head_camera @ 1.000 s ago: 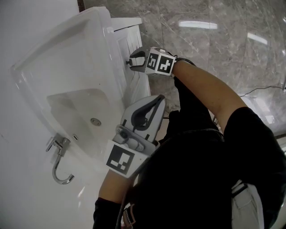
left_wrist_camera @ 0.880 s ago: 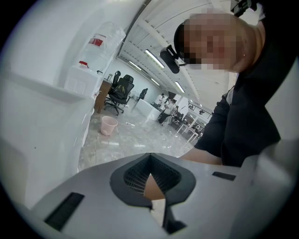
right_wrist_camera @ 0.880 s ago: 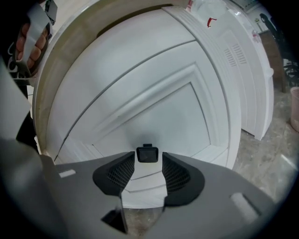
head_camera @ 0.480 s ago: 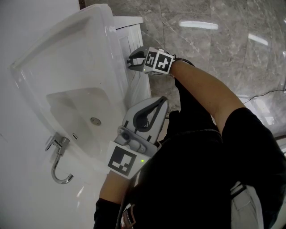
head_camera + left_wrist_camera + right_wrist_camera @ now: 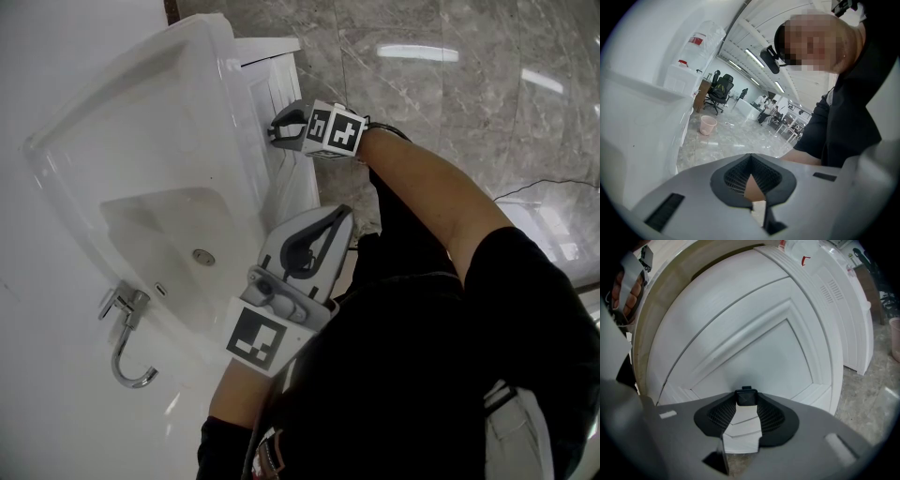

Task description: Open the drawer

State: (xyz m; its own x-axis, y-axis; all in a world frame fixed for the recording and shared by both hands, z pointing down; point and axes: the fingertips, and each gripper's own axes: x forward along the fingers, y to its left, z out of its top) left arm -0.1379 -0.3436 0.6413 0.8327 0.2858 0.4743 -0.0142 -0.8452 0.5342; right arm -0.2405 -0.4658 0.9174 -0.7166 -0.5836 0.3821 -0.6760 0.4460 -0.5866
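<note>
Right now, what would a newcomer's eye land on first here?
The white sink and its faucet fill the left of the head view. Below its rim, the right tongs have just been closing on the dark knob of the white drawer front. The left tongs hang shut and empty by the person's body.

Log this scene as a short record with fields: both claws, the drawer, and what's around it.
place: white sink with chrome tap; grey marble floor
drawer front: white, panelled, looks shut
knob: small, dark, on the drawer front
right claw: jaws have just been closing; knob between them, apparently gripped
left claw: shut, empty, near the person's torso
stage: knob gripped, drawer not yet pulled
</note>
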